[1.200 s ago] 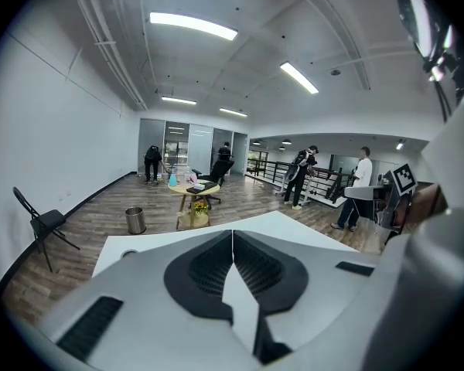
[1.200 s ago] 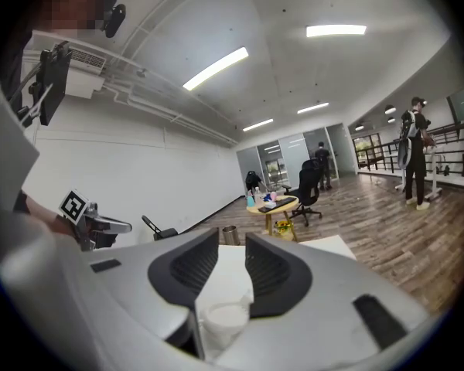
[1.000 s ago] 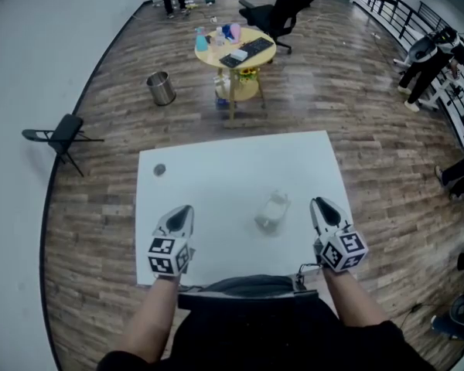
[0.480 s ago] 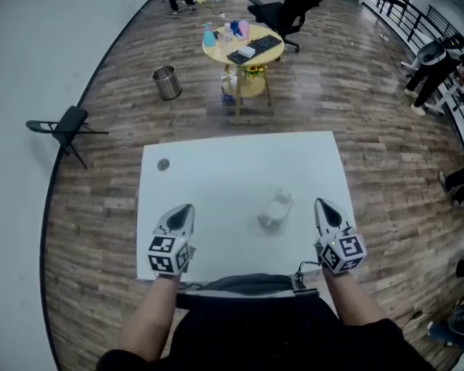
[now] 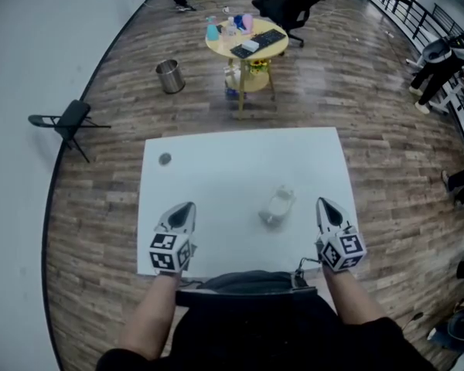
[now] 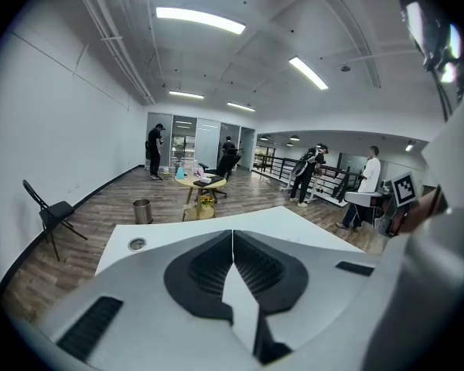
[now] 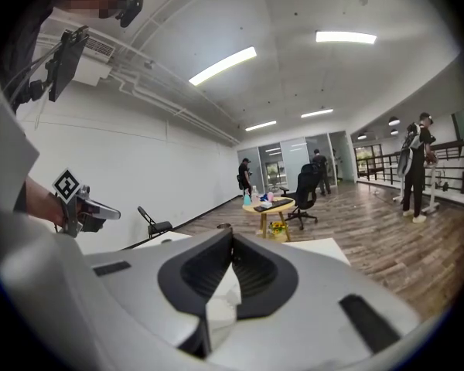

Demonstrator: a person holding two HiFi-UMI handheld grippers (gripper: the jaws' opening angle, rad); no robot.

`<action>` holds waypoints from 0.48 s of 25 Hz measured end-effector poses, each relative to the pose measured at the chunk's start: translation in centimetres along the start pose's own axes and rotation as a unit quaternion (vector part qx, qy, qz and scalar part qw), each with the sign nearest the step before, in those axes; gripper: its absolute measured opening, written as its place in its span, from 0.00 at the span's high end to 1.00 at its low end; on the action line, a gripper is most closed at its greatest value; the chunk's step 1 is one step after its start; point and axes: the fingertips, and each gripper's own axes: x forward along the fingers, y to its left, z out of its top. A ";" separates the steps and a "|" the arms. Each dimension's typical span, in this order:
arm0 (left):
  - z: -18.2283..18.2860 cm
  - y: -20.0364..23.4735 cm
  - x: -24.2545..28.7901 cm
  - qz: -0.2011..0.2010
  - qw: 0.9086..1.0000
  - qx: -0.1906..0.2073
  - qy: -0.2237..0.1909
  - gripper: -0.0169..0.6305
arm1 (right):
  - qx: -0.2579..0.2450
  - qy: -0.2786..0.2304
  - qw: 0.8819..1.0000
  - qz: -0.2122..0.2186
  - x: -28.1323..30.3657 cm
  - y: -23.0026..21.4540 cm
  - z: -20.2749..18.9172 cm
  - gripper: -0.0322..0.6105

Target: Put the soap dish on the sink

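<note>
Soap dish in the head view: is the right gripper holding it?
No, the soap dish lies on the white table, apart from the right gripper, which is shut with nothing in it.

**Soap dish parked on the white desk**

The soap dish (image 5: 277, 205) is a small, pale, kinda see-through thing, whitish-grey, so it barely stands out against the white desk (image 5: 216, 168). It sits flat on the desk top, a bit right of the middle and in the nearer half, with bare desk all round it. It's turned on a diagonal, long side running from near-left to far-right. Honestly too small to tell whether it's right way up. Over by the far-left corner there's a little round grey drain-like ring (image 5: 165, 159) set into the top, well apart from the dish.
</note>
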 end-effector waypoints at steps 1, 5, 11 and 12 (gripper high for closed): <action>0.1 0.1 0.0 0.002 1.000 -0.001 -0.001 0.96 | 0.000 0.001 1.000 0.001 0.0 -0.1 -0.1 0.94; 0.1 0.1 -0.2 0.007 1.000 -0.003 -0.004 0.96 | 0.001 0.004 1.000 -0.001 0.0 -0.7 -0.4 0.94; 0.1 0.0 -0.8 0.016 1.000 -0.005 -0.002 0.96 | 0.001 0.000 1.000 0.004 0.2 -0.8 0.1 0.94; 0.1 -0.1 -0.8 0.016 1.000 -0.005 -0.002 0.96 | 0.001 0.000 1.000 0.005 0.1 -0.8 0.1 0.94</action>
